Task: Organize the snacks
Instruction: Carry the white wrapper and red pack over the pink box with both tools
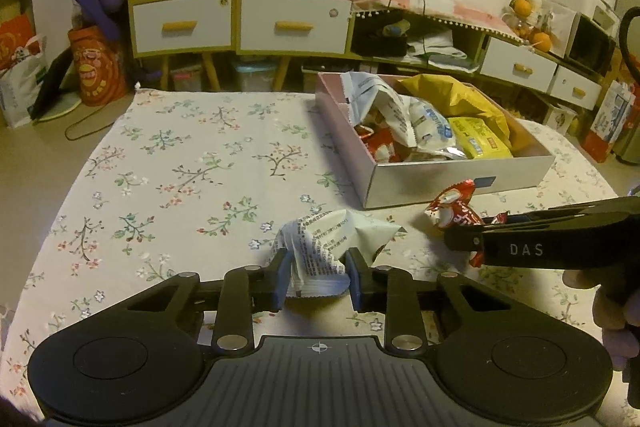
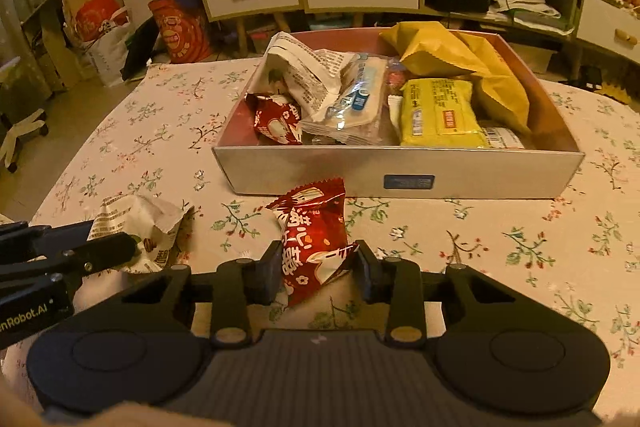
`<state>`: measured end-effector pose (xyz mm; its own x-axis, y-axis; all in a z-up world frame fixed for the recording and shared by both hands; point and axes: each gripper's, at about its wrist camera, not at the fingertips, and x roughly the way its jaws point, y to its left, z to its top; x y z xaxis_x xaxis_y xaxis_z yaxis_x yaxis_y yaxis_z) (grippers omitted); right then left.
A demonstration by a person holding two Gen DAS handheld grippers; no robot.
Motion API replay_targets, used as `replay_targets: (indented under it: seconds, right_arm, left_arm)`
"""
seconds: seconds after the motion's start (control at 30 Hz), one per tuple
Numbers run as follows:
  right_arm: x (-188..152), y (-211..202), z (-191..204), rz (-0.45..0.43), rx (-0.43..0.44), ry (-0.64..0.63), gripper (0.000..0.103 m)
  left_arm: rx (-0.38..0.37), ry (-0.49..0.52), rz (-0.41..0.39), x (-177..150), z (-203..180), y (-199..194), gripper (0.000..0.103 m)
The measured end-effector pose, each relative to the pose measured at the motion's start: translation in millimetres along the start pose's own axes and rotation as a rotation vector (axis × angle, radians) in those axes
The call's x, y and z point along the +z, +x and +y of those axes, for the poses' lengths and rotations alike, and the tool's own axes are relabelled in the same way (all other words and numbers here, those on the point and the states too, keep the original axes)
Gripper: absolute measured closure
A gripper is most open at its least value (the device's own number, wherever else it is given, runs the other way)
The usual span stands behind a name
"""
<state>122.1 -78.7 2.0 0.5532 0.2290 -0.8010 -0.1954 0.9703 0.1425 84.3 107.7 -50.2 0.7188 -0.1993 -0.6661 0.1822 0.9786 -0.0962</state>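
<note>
**Both claws loaded, thin grips on crinkly wrappers**

My left gripper (image 1: 318, 277) is pinched on the white snack packet (image 1: 332, 247), biting only its near end; the rest lies ahead on the floral tablecloth (image 1: 180, 167). My right gripper (image 2: 318, 271) clamps the red snack packet (image 2: 312, 235) by its lower corner. I judge either foil could slip out on the lift. The box (image 2: 400, 171) sits beyond both claws, already crowded, so a packet dropped on the heap may slide over its low wall.

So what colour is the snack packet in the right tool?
Red with white print; right wrist view shows it best.
</note>
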Motion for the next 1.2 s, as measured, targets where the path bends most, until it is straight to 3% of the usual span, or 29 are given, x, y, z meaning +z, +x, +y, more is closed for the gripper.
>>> replay_targets:
  seconds: [0.17,0.2,0.23,0.7,1.2]
  right_arm:
    - [-0.2,-7.4,-1.5,0.002,0.002,-0.013,0.07]
    - [0.3,-9.1,-2.1,0.002,0.005,-0.015,0.07]
    - [0.7,-11.1,-2.6,0.001,0.008,-0.018,0.07]
    - [-0.7,-27.1,-18.7,-0.007,0.004,-0.046,0.07]
    - [4.6,-49.6,-37.9,-0.052,0.026,-0.011,0.07]
  left_arm:
    - [-0.009,0.006,-0.009,3.2,-7.7,-4.4,0.078]
    - [-0.016,0.003,-0.011,4.2,-8.7,-5.4,0.088]
    - [-0.018,-0.001,-0.01,5.4,-9.7,-6.4,0.09]
    - [-0.059,-0.012,-0.006,8.0,-14.8,-16.1,0.094]
    - [-0.109,-0.01,-0.066,23.0,-36.7,-35.4,0.096]
